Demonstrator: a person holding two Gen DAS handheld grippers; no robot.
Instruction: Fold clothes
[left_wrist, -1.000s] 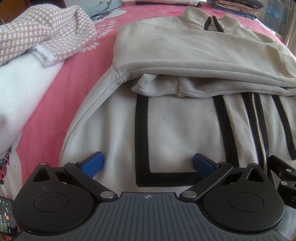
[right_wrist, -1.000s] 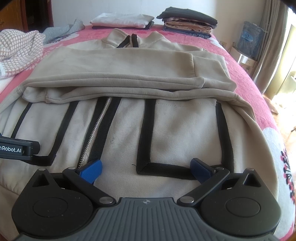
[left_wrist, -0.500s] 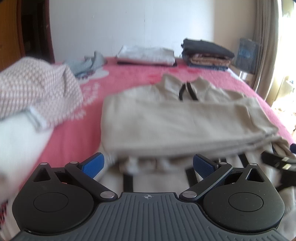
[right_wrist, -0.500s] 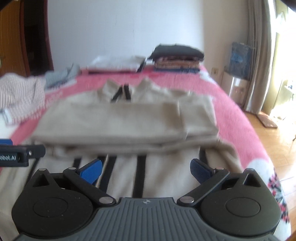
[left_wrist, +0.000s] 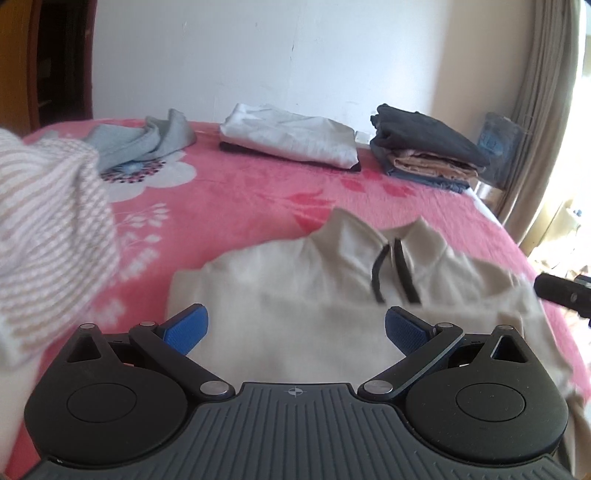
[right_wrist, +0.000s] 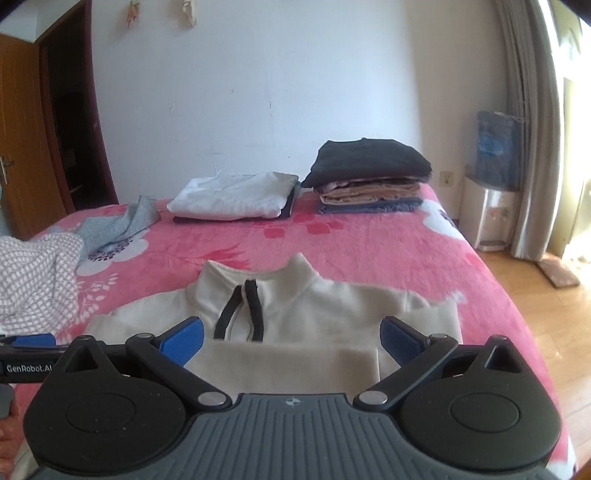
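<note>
Left gripper (left_wrist: 293, 325) & right gripper (right_wrist: 291, 338) are held spread wide, nothing grasped, above the beige zip-collar fleece jacket (right_wrist: 295, 306). Jacket is laid flat on the pink floral blanket (right_wrist: 369, 240), prob. so the hem can be folded up.

"genrobot.ai" in white on the left hand-held gripper (right_wrist: 26, 363)

One beige jacket (right_wrist: 295, 317) on one pink bed (right_wrist: 369, 243); two folded stacks (right_wrist: 236, 197) at twelve o'clock; two loose garments (right_wrist: 37, 273) at ten o'clock
</note>
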